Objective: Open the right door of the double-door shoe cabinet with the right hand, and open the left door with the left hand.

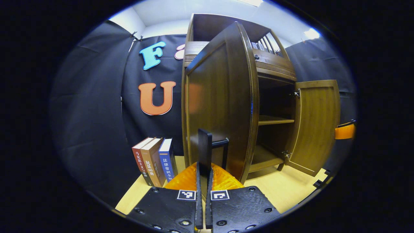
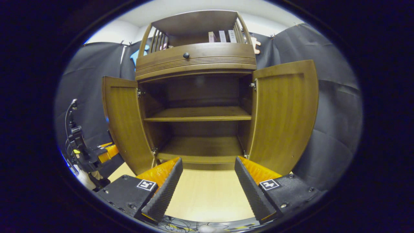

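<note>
The brown wooden shoe cabinet (image 2: 194,61) stands on a light wooden floor with both doors swung out. In the left gripper view the left door (image 1: 223,103) is close in front of me, its outer face showing. My left gripper (image 1: 204,173) is shut on that door's black handle (image 1: 205,145). The right door (image 1: 315,126) hangs open further off. In the right gripper view the left door (image 2: 124,119) and right door (image 2: 284,113) flank two bare shelves (image 2: 197,115). My right gripper (image 2: 207,187) is open in front of the cabinet, holding nothing.
Three books (image 1: 155,165) stand on the floor left of the cabinet. A drawer with a round knob (image 2: 186,55) sits above the doors, and books (image 2: 221,36) rest on the top shelf. The other gripper (image 2: 93,155) shows at the left, beside the left door.
</note>
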Available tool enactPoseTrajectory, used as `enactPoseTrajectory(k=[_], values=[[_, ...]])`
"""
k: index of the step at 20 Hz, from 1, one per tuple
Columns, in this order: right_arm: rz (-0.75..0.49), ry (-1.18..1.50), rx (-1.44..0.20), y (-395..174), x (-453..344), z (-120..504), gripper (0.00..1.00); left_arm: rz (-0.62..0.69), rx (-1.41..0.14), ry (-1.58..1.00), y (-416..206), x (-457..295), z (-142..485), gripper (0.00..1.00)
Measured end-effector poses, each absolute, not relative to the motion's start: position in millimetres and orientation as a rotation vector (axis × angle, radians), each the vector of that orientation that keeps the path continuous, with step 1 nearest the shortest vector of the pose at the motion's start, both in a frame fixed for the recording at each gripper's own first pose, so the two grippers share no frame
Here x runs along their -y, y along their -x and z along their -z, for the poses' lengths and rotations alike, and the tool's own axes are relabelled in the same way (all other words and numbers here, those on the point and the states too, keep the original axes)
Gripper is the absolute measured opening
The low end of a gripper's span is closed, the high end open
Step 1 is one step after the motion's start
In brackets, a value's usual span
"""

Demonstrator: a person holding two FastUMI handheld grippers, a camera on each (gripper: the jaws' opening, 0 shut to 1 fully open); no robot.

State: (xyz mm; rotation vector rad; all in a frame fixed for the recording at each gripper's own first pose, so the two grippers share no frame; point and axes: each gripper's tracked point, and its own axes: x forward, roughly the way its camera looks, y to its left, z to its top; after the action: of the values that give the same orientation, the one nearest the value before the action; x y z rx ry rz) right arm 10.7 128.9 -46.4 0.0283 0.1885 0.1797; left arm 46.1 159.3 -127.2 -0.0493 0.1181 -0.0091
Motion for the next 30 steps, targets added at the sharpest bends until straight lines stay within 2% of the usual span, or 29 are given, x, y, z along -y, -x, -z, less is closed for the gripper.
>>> enactPoseTrajectory(k=[1, 14, 30], values=[[-0.183, -0.029, -0.19, -10.7, -130.0, 46.7, 1.0, -0.001, -0.121, 0.053, -39.6, -166.1, 127.7, 0.0], [-0.21, -0.02, -0.194, -9.1, -141.5, 47.3, 1.0, 0.008, -0.097, 0.025, -39.6, -222.0, 133.4, 0.0], [-0.235, 0.021, -0.208, -9.4, -147.1, 49.3, 1.0, 0.159, -0.097, 0.076, -45.2, -253.9, 136.8, 0.0]])
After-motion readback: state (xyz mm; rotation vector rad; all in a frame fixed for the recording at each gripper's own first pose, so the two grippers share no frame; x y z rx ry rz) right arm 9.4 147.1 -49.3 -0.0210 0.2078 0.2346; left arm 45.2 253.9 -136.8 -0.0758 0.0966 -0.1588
